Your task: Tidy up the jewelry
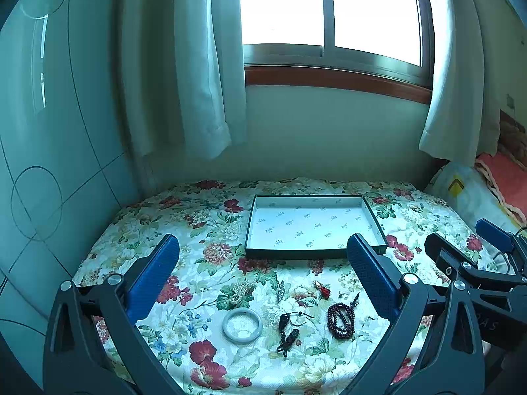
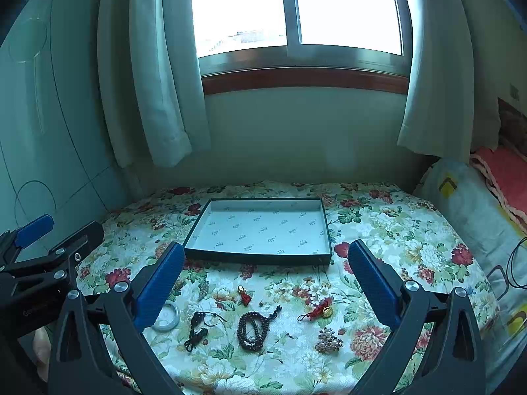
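A shallow dark-rimmed tray (image 1: 374, 222) with a white patterned lining lies empty at the back of the floral cloth; it also shows in the right wrist view (image 2: 324, 217). Near the front lie a pale jade bangle (image 1: 242, 324), a black cord pendant (image 1: 286, 329), a dark bead bracelet (image 1: 341, 319), a small red charm (image 1: 324, 291), a pearl cluster (image 1: 239, 291) and a thin silver piece (image 1: 280, 291). The right wrist view adds a red-and-gold knot charm (image 2: 321, 311) and a gold pearl brooch (image 2: 328, 340). My left gripper (image 1: 263, 283) and right gripper (image 2: 265, 283) hover open above the jewelry.
A floral cloth (image 1: 184, 204) covers the table, which stands against a wall under a window with curtains (image 1: 197, 65). A tiled wall (image 1: 49, 131) is at the left. Pillows and bedding (image 2: 487, 191) lie at the right, with a black cable (image 2: 513, 263).
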Demonstrator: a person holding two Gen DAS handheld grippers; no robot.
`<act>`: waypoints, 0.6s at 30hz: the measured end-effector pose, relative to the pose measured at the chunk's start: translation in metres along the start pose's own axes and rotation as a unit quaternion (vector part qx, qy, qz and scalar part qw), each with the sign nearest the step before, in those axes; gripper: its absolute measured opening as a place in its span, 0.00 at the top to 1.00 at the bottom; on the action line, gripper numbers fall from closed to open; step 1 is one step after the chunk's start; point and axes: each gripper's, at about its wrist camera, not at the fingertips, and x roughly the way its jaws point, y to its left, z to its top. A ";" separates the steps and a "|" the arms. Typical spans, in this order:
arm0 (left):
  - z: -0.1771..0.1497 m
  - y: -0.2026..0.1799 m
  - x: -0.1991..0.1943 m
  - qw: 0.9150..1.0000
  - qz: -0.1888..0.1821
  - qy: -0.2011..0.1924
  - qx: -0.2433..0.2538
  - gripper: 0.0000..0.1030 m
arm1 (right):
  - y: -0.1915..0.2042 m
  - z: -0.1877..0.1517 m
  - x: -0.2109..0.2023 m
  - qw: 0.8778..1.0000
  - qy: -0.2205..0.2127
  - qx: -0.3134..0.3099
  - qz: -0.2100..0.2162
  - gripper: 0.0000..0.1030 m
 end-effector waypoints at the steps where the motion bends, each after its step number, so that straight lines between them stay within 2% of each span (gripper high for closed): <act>1: 0.000 0.001 0.000 1.000 0.000 0.000 0.000 0.02 | 0.000 0.000 0.000 1.000 0.000 0.000 0.000 0.04; 18: -0.001 0.000 0.000 1.000 0.000 -0.001 0.001 0.02 | 0.002 0.000 0.000 1.000 0.000 -0.001 0.000 0.04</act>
